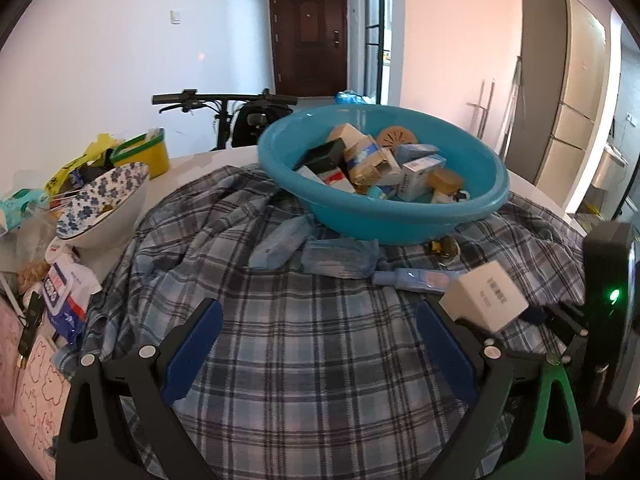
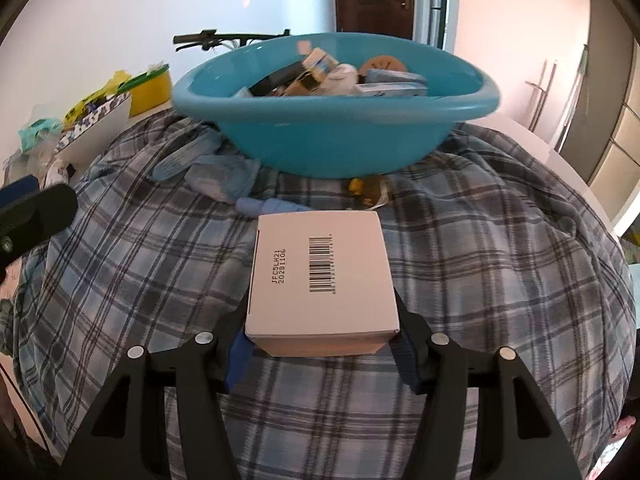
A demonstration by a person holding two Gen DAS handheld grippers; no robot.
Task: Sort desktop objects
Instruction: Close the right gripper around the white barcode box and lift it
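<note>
A white box with a barcode (image 2: pixel 322 276) sits between the blue pads of my right gripper (image 2: pixel 322 340), which is shut on its two sides. In the left wrist view the same box (image 1: pixel 486 300) hangs tilted just above the plaid cloth (image 1: pixel 300 360). My left gripper (image 1: pixel 318 312) stands open over the cloth with nothing between its fingers. Beyond lies a teal basin (image 1: pixel 380 220) (image 2: pixel 320 140) holding several small boxes and packets. In front of the basin lie a pale blue tube (image 1: pixel 416 280) (image 2: pixel 272 205) and two blue packets (image 1: pixel 280 244).
A blue-flowered bowl (image 1: pixel 100 200), a yellow tub with a green rim (image 1: pixel 144 152) and several bags and packs (image 1: pixel 64 296) crowd the table's left side. A small yellow item (image 1: pixel 444 248) sits at the basin's foot. Bicycle handlebars (image 1: pixel 224 100) stand behind the table.
</note>
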